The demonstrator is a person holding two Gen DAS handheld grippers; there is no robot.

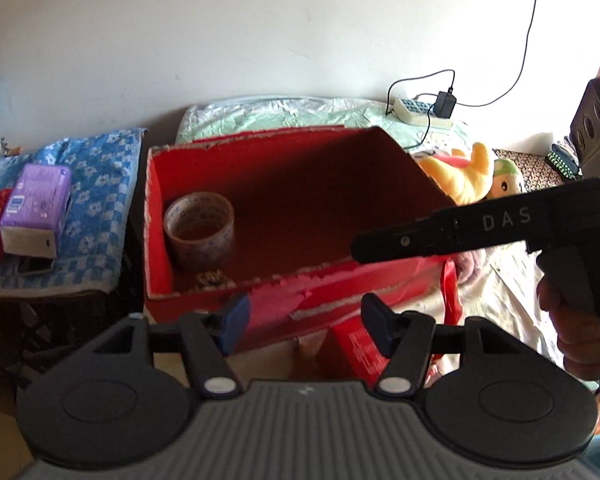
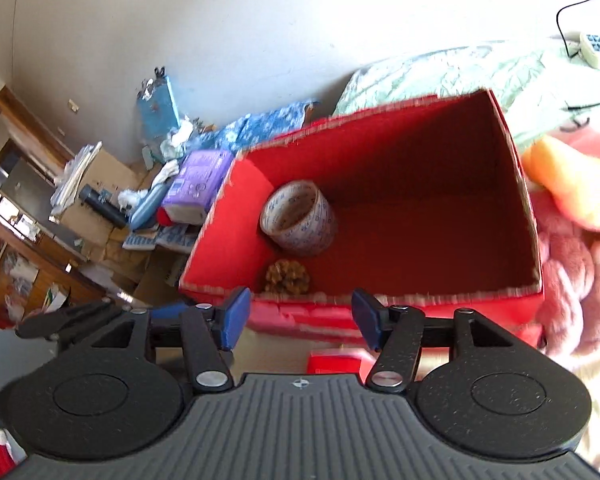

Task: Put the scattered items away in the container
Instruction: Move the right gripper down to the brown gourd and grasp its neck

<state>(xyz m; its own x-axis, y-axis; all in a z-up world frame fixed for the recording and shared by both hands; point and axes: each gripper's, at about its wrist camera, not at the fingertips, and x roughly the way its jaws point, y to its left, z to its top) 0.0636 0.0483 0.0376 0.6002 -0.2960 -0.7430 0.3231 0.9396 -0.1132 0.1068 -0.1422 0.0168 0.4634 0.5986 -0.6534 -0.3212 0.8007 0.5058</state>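
A red cardboard box [image 1: 158,216] stands open-topped in front of both grippers. Inside it, near the left wall, a roll of clear tape [image 1: 199,232] rests on its side, with a small brown clump [image 1: 212,279] by the near wall. My left gripper [image 1: 305,322] is open and empty just before the box's near rim. The right gripper [image 1: 360,246], held by a hand [image 1: 576,328], reaches in from the right over the near-right rim. In the right wrist view the right gripper [image 2: 300,320] is open and empty above the near rim of the box [image 2: 380,140], facing the tape [image 2: 298,220] and the clump [image 2: 287,276].
A purple tissue pack [image 1: 34,208] lies on a blue flowered towel [image 1: 100,184] left of the box. A yellow plush [image 1: 464,178] and a pink plush [image 2: 572,280] sit to the right. A small red carton [image 1: 356,348] lies below the near wall. A power strip [image 1: 420,110] rests on bedding behind.
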